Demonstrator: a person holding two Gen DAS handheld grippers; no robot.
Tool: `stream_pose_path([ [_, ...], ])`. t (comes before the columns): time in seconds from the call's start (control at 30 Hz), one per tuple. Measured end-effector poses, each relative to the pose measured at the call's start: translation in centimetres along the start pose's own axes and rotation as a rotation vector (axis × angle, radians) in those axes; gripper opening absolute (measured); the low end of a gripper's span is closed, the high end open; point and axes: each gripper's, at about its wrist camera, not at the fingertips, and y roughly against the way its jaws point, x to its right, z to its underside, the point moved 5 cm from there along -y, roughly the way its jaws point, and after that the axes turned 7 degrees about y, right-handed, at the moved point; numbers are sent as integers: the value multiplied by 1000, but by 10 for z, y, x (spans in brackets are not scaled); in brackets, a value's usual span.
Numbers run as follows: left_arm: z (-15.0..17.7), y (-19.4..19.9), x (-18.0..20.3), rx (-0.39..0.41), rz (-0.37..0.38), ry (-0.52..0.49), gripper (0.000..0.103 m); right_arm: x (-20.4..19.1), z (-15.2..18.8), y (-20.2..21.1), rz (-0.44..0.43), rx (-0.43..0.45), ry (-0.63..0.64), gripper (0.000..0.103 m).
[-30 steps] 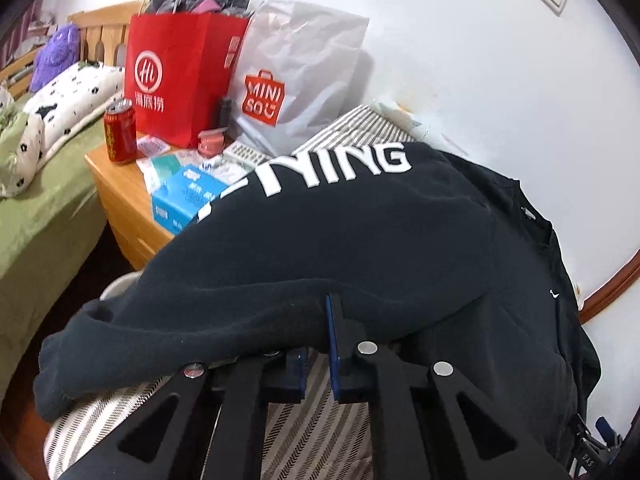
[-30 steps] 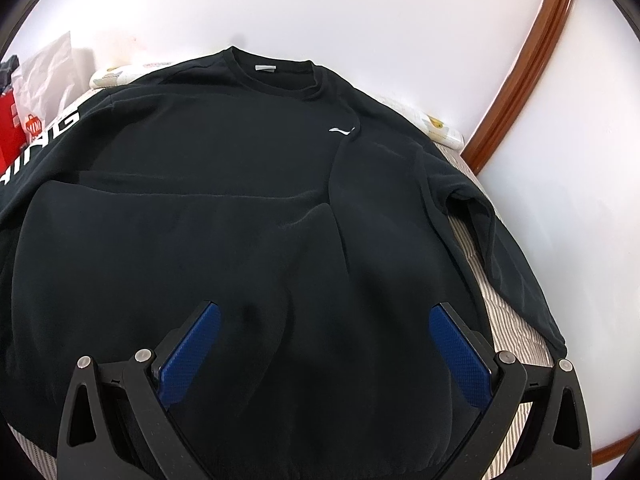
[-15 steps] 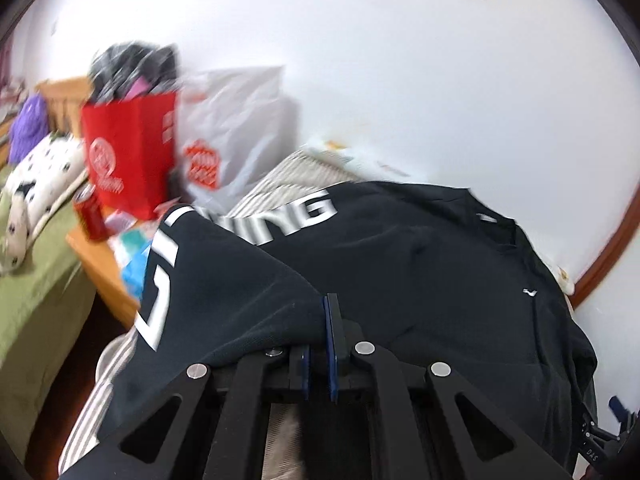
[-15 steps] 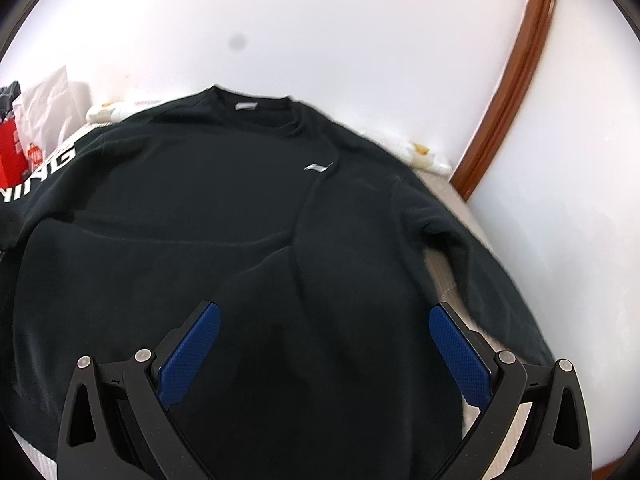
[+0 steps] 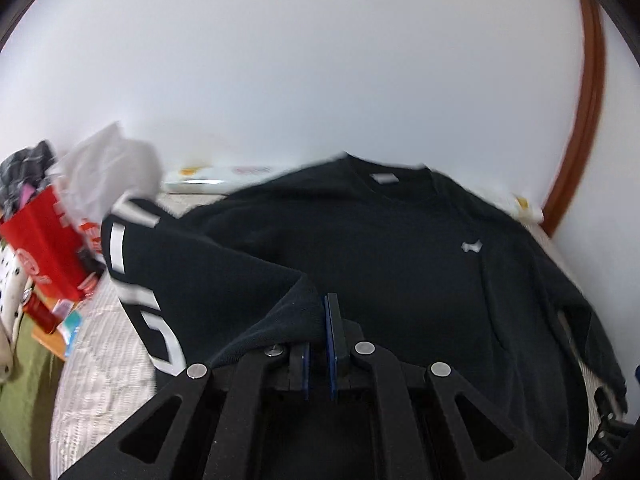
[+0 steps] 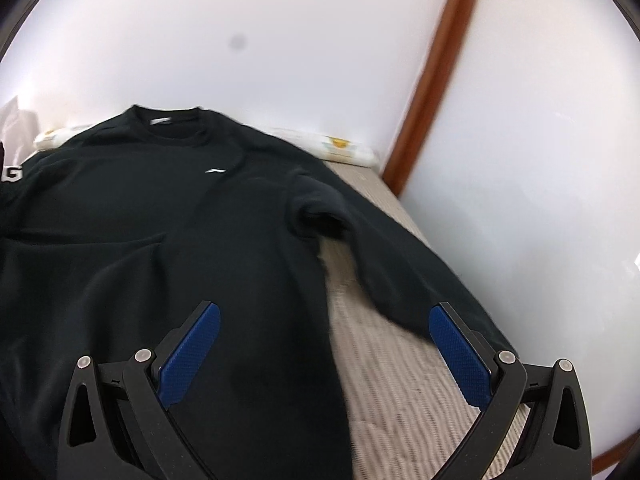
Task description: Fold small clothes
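Observation:
A black sweatshirt [image 5: 380,248] lies spread face up on a striped mattress [image 5: 100,360], collar toward the wall, a small white logo on its chest. My left gripper [image 5: 320,312] is shut on the cuff of its left sleeve [image 5: 192,280], which bears large white letters and is lifted over the body. In the right wrist view the same sweatshirt [image 6: 160,220] fills the left side, and its other sleeve [image 6: 384,248] runs down toward the right. My right gripper [image 6: 324,328] hangs open above the sweatshirt's right edge with nothing between its blue pads.
A red paper bag [image 5: 44,240] and a white plastic bag [image 5: 108,168] stand at the left on a wooden bedside table, with a red can [image 5: 38,312] beside them. A white wall [image 5: 320,60] backs the mattress. A brown door frame [image 6: 436,72] rises at the right.
My left gripper has carried the lettered sleeve up and to the right, across the sweatshirt's body. The right gripper has shifted right, so bare mattress and the other sleeve now show between its fingers.

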Motion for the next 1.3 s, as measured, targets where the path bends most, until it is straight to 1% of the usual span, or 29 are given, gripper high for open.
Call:
stream_pose_path([
  [0.1, 9, -11, 21, -42, 13, -41, 7, 10, 2, -4, -3, 1, -19, 102],
  [0.2, 17, -17, 30, -87, 11, -49, 7, 17, 6, -6, -5, -1, -24, 102],
  [0.27, 23, -18, 30, -118, 12, -38, 7, 18, 7, -5, -1, 4, -17, 103],
  [0.37, 32, -15, 27, -172, 46, -20, 11, 15, 6, -1, -4, 12, -5, 102],
  [0.47, 41, 0, 18, -176, 58, -19, 14, 8, 3, 7, -27, 30, 1, 102],
  [0.53, 47, 15, 5, -153, 42, -24, 22, 1, -2, 13, -52, 44, 4, 102],
  [0.57, 49, 21, -2, -144, 33, -18, 29, -4, -5, 16, -69, 49, 3, 102],
  [0.6, 53, 29, -12, -135, 29, -5, 40, -11, -8, 18, -95, 52, 0, 102],
  [0.63, 56, 34, -20, -133, 28, 6, 48, -18, -11, 19, -119, 50, -2, 102],
  [0.67, 60, 41, -32, -127, 24, 22, 59, -27, -15, 21, -151, 45, -7, 102],
  [0.73, 66, 53, -54, -105, 9, 38, 60, -42, -21, 25, -205, 50, -14, 102],
  [0.8, 76, 66, -84, -86, -35, 54, 60, -63, -30, 30, -266, 61, -6, 100],
  [0.87, 86, 73, -112, -86, -60, 86, 60, -85, -38, 34, -297, 66, 18, 93],
  [0.9, 92, 74, -126, -92, -74, 105, 60, -99, -43, 37, -317, 72, 36, 91],
  [0.97, 106, 73, -155, -115, -87, 152, 60, -123, -49, 40, -355, 80, 73, 84],
  [1.07, 124, 71, -182, -150, -41, 214, 59, -162, -57, 44, -406, 88, 135, 82],
  [1.13, 133, 69, -190, -156, -13, 226, 58, -190, -60, 48, -439, 103, 180, 82],
  [1.2, 134, 66, -191, -146, 10, 220, 58, -210, -62, 49, -457, 102, 208, 82],
  [1.3, 134, 60, -185, -134, 60, 216, 56, -239, -66, 55, -538, 111, 229, 82],
])
